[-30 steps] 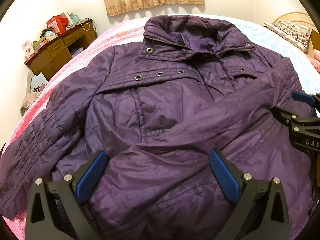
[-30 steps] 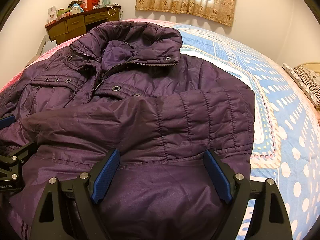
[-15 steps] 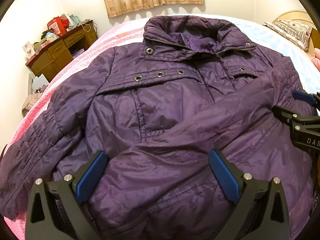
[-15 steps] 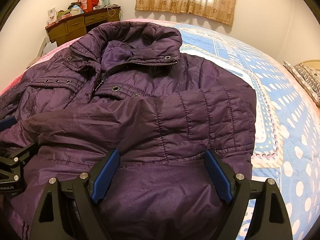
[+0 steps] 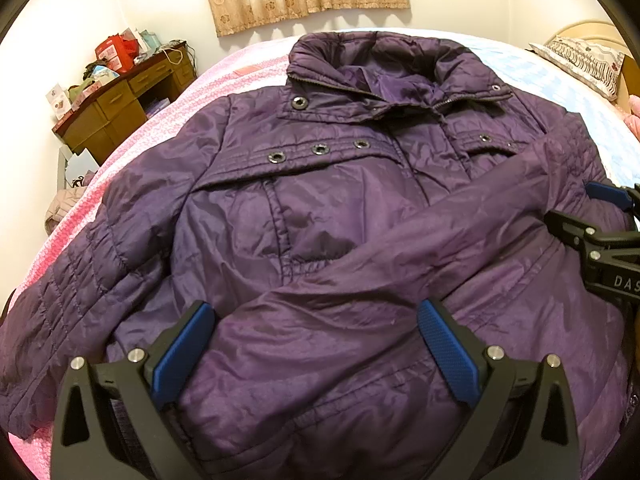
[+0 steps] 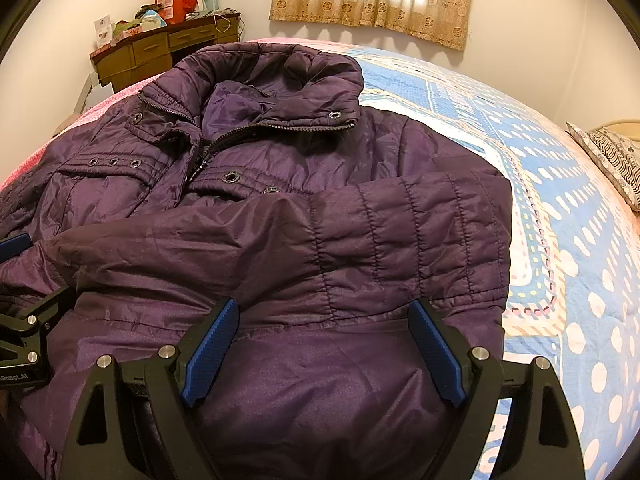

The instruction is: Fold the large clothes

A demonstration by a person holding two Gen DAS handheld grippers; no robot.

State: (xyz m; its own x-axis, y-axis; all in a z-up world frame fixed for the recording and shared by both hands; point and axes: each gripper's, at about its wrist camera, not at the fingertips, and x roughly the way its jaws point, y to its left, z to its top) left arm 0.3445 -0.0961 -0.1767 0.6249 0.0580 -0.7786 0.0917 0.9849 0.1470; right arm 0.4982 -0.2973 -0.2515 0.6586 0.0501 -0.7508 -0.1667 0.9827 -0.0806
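Note:
A purple padded jacket lies front up on the bed, collar toward the far wall. Its right-hand sleeve is folded across the chest, quilted cuff area on the right in the right wrist view. The other sleeve lies stretched out to the left. My left gripper hovers over the lower front with its blue pads wide apart, open, nothing pressed between them. My right gripper stands open the same way over the hem just below the folded sleeve; it also shows at the right edge as the right gripper.
The jacket rests on a bed with a pink cover on the left and a blue dotted quilt on the right. A cluttered wooden desk stands by the far-left wall. A patterned pillow lies far right.

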